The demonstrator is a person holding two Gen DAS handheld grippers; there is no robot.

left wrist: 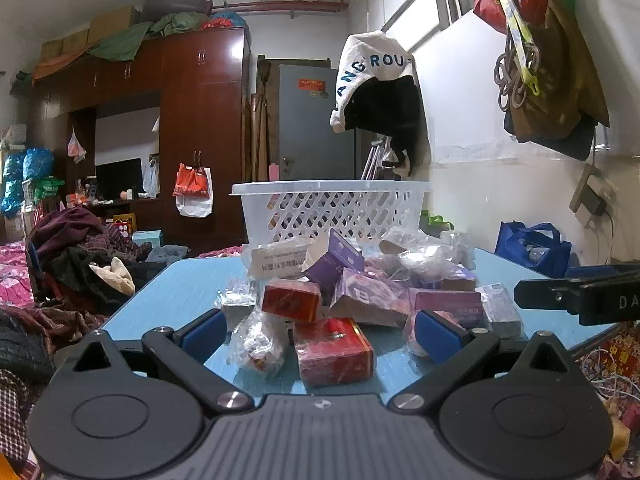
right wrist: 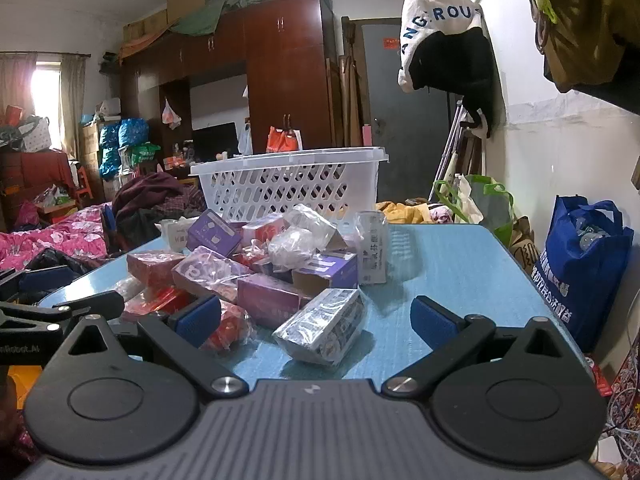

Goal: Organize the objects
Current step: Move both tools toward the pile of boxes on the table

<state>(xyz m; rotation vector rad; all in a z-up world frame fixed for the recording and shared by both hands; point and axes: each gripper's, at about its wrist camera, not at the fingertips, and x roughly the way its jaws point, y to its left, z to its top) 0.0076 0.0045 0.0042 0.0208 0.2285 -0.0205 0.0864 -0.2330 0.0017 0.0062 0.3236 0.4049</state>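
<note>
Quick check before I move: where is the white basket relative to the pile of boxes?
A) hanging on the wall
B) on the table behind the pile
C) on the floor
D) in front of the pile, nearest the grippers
B: the white basket stands on the blue table beyond the pile of boxes.

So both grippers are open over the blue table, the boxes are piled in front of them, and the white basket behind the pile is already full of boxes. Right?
Not quite: the white basket is not full. In the right wrist view its lattice wall shows no boxes inside. The rest holds: left gripper and right gripper are open, and the boxes sit piled on the blue table.
</note>
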